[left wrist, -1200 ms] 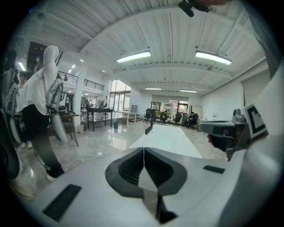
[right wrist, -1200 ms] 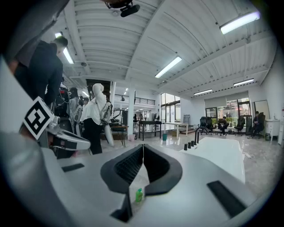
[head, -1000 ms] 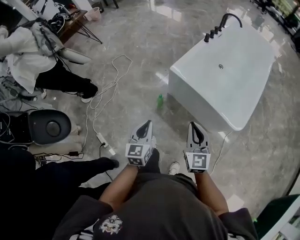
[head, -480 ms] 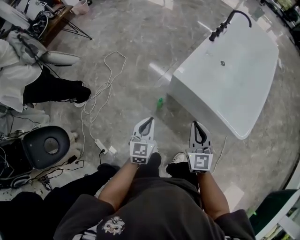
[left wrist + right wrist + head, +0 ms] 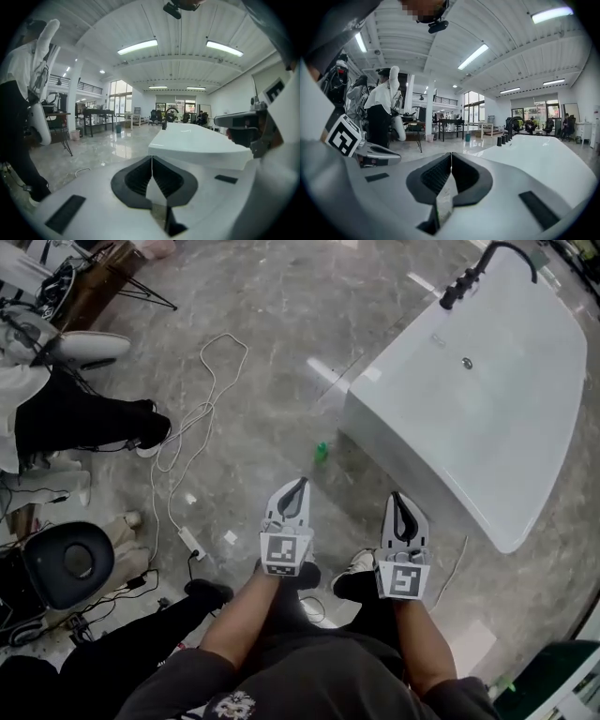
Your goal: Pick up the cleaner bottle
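The cleaner bottle (image 5: 321, 453), small and green, stands on the marble floor near the corner of the white bathtub (image 5: 469, 399). In the head view my left gripper (image 5: 298, 484) is held just short of the bottle and a little to its left, jaws shut and empty. My right gripper (image 5: 397, 496) is beside it, further right, pointing at the tub's side. Its jaws are also shut, with nothing between them. The left gripper view shows closed jaws (image 5: 152, 157) and the tub (image 5: 197, 145) ahead. In the right gripper view the jaws (image 5: 451, 153) meet. Neither gripper view shows the bottle.
A black faucet (image 5: 469, 277) stands at the tub's far end. A white cable with a power strip (image 5: 192, 542) trails across the floor at left. A person in dark trousers (image 5: 75, 418) stands at left, by a black round seat (image 5: 70, 563). My shoes (image 5: 354, 583) are below the grippers.
Both grippers have come down and forward together, still shut. The tub and the green bottle now lie closer in the head view, and the things at left have slid down the picture.
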